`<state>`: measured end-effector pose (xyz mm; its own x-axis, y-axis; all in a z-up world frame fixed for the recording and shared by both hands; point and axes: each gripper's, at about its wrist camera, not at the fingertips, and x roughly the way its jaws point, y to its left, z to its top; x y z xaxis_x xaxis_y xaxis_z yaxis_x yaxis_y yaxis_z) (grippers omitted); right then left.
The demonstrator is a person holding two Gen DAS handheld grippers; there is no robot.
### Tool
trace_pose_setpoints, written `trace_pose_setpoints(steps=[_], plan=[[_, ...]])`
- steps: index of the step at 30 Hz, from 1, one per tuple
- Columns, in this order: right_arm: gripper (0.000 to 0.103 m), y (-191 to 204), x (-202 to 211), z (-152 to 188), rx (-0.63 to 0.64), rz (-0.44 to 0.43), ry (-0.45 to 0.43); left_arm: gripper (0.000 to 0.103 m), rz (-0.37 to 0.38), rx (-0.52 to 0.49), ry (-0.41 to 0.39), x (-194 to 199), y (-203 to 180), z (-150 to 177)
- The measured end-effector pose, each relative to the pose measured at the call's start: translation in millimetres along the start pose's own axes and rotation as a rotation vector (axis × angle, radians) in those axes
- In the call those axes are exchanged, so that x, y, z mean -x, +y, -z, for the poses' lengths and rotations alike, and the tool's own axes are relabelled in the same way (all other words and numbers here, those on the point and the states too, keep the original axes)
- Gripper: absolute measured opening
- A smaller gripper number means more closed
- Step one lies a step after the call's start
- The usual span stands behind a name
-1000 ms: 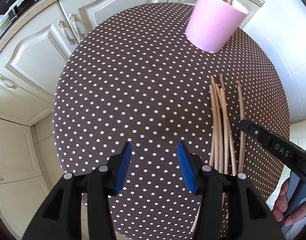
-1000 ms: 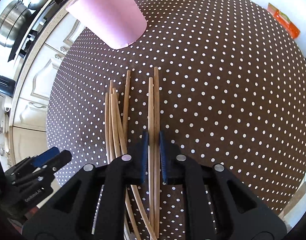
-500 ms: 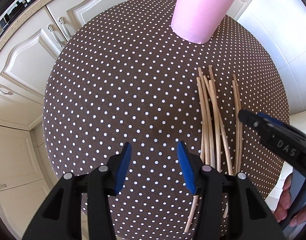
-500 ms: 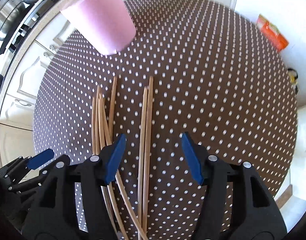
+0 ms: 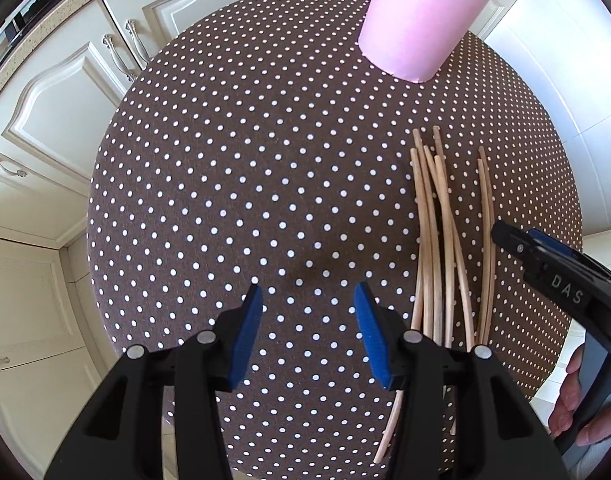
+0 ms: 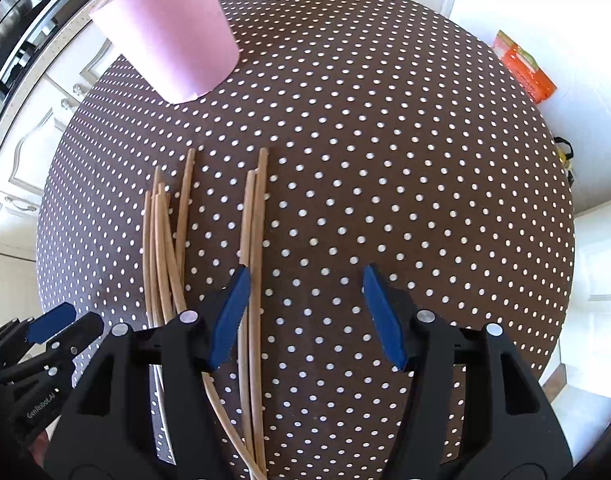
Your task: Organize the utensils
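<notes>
Wooden chopstick pair (image 6: 254, 240) lies flat on the dotted tablecloth (image 6: 385, 160), long axis running straight out along the right gripper (image 6: 305, 312) fingers, just inside its left pad with the right pad well clear; those jaws have just been opening, now wide, gripping nothing. Loose bundle of sticks (image 5: 437, 240) sits outside the left gripper (image 5: 308, 320) to its right, parallel, jaws about half open and empty. Right hand is nearer; pink cup (image 6: 169, 32) stands ahead-left of it.
</notes>
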<state>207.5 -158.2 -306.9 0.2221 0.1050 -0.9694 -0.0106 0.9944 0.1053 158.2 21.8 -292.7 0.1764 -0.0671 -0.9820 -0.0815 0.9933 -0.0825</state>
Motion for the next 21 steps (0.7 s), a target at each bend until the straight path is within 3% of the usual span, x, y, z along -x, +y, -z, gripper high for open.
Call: trace_pose_setpoints(steps=[6,8,10,11,15,21], plan=[[0.058,13,4,2,0.034,0.06,-0.024,0.047,-0.001,0.004,-0.001,-1,1,1],[0.053,17,3,1,0.035,0.05,-0.012,0.047,0.001,0.007,-0.001,-1,3,1],[0.031,23,4,-2,0.069,0.11,-0.027,0.047,0.0,0.009,0.0,-2,4,0],[0.022,28,4,-1,0.095,0.094,-0.03,0.047,0.0,0.009,0.002,-2,4,0],[0.01,34,7,1,0.119,0.076,-0.041,0.047,0.005,0.007,0.006,-3,4,-2],[0.006,-8,8,2,-0.026,-0.089,-0.033,0.047,0.035,-0.021,0.016,-6,-7,-5]])
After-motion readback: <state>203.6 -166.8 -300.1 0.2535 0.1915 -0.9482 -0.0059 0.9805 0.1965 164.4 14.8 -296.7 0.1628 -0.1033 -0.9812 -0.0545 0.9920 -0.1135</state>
